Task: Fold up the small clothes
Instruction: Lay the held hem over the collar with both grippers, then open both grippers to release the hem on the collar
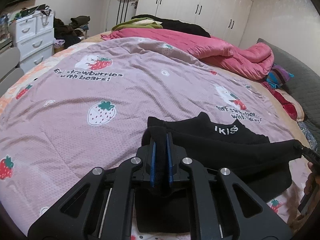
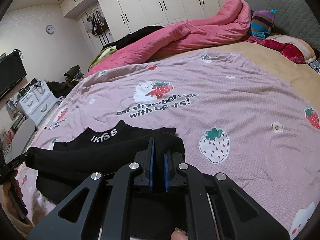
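I am holding the black garment with both hands; the left claw and the right claw are pinching its near edge above the bedspread; I judge the fold is in progress; next I carry this edge forward evenly.

Two grippers, left gripper and right gripper; one black garment; one pink quilt; one strawberry bedspread.

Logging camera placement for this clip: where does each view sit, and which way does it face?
Left wrist: on the left gripper, facing across the strawberry quilt toward the wardrobe; right gripper at the edge.
Right wrist: on the right gripper, facing the same way; left gripper at the edge.
Shared: black garment clamped by both, pink duvet.
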A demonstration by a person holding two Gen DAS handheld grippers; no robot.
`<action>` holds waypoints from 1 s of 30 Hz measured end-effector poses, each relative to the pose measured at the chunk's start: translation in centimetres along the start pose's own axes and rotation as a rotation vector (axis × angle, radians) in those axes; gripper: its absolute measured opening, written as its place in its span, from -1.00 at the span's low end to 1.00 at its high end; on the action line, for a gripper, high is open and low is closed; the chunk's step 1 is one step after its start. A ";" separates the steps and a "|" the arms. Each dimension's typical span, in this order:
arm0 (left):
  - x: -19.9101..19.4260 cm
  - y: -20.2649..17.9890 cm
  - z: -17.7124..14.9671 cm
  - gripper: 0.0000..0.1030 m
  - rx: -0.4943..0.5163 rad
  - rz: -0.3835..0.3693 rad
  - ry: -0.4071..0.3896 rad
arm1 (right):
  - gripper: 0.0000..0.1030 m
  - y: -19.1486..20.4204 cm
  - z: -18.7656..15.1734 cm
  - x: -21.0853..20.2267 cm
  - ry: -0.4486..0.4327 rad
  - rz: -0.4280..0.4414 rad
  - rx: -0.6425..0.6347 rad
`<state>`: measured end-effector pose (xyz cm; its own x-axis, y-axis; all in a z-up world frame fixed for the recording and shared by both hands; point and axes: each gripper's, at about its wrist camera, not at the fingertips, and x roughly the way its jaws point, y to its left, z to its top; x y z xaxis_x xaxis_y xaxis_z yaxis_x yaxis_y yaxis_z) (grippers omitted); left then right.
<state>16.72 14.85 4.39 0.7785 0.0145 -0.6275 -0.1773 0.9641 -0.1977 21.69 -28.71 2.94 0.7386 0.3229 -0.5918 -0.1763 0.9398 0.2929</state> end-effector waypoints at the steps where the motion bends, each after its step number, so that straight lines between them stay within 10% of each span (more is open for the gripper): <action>1: 0.1 0.1 -0.1 -0.79 -0.001 0.013 -0.006 | -0.85 0.0 -0.1 0.1 0.005 0.000 -0.003; 6: -0.4 0.4 -0.9 -0.55 -0.011 0.010 0.006 | 0.03 -0.1 -0.7 -0.2 -0.012 -0.060 0.001; 11: -2.0 -0.5 -2.1 -0.51 0.020 -0.012 -0.003 | -0.01 0.3 -1.5 -2.0 -0.035 -0.043 -0.044; 17: -1.4 -3.4 -4.7 -0.61 0.125 -0.051 0.074 | -0.81 3.4 -3.4 -1.6 0.062 -0.005 -0.203; 30: 3.9 -5.3 -5.3 -0.61 0.211 -0.003 0.167 | -0.81 4.4 -4.2 5.4 0.194 -0.064 -0.288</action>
<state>17.54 8.41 -1.03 0.6657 -0.0154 -0.7461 -0.0320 0.9983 -0.0491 22.11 -22.38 -2.13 0.6213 0.2516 -0.7421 -0.3303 0.9429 0.0432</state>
